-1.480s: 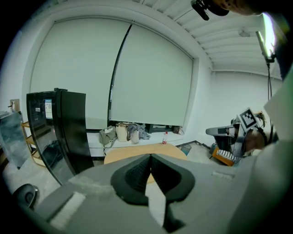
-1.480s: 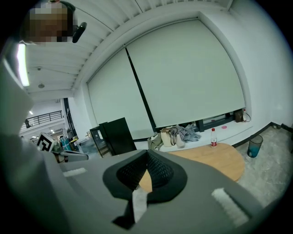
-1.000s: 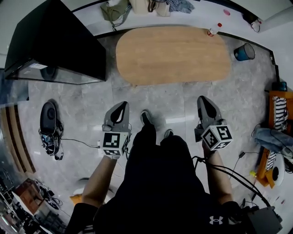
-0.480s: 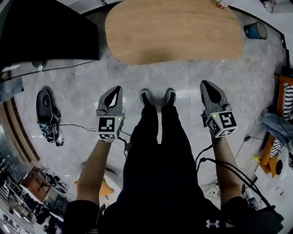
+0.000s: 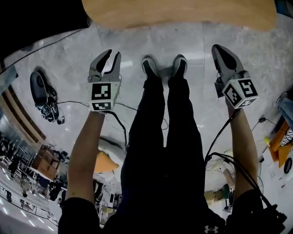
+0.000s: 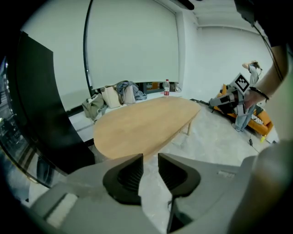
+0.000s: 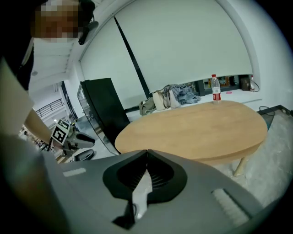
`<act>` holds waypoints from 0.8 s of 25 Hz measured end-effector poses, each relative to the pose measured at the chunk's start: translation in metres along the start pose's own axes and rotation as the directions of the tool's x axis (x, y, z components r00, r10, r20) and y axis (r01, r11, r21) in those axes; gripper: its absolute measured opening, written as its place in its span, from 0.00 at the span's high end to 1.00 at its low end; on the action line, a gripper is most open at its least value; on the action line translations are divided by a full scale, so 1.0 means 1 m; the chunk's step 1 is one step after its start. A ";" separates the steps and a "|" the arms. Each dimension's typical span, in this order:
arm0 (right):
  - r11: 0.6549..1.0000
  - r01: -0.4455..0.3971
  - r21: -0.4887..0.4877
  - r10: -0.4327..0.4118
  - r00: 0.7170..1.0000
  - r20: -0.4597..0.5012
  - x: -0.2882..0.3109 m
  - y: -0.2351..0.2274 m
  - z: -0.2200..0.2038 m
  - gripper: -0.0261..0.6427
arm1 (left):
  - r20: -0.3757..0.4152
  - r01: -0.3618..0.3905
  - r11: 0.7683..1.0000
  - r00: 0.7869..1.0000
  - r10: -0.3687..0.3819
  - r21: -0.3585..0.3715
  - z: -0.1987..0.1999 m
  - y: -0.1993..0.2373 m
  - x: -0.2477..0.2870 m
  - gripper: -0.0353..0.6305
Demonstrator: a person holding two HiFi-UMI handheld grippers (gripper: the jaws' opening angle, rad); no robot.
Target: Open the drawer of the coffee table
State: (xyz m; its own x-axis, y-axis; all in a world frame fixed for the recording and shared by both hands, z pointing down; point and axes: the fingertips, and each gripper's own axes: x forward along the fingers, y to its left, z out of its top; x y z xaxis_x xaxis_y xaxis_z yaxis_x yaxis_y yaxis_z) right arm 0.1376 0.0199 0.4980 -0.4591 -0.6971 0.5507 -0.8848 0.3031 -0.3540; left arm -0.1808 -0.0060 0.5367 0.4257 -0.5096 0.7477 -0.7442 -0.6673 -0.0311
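Note:
The coffee table (image 5: 178, 13) has an oval light wooden top and lies along the top edge of the head view. It also fills the middle of the left gripper view (image 6: 146, 123) and the right gripper view (image 7: 201, 130). No drawer shows in any view. My left gripper (image 5: 111, 56) hangs over the grey floor short of the table. Its jaws are opening with nothing between them (image 6: 150, 157). My right gripper (image 5: 219, 48) is at the same distance on the other side, shut and empty (image 7: 147, 151).
The person's legs and shoes (image 5: 149, 66) stand between the grippers. A black cabinet (image 7: 103, 114) is left of the table. A bottle (image 7: 213, 93) and bags (image 6: 114, 96) sit behind it. A black device with cables (image 5: 39, 91) lies on the floor at left.
Both grippers have dropped toward the floor and the table has slid to the top of the head view. The left jaws have parted; the right stay shut.

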 end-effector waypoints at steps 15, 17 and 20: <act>0.980 -0.059 0.188 0.053 0.998 0.036 0.098 -0.069 -0.108 0.94 | -0.011 0.005 0.998 1.000 -0.006 -0.063 -0.086 -0.009 0.113 0.77; 0.967 -0.110 0.229 0.093 0.992 0.082 0.115 -0.071 -0.115 0.86 | 0.010 -0.001 0.998 1.000 0.002 -0.065 -0.090 -0.009 0.127 0.77; 0.950 -0.140 0.278 0.109 0.986 0.123 0.129 -0.076 -0.130 0.81 | 0.039 -0.024 0.996 0.999 0.027 -0.083 -0.094 -0.007 0.142 0.77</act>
State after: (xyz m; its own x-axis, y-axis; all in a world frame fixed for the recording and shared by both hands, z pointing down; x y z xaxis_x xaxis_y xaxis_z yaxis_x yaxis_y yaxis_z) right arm 0.1357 -0.0088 0.6938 -0.5398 -0.7343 0.4115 -0.7543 0.2050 -0.6237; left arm -0.1638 -0.0228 0.7058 0.4251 -0.5484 0.7201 -0.7944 -0.6074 0.0063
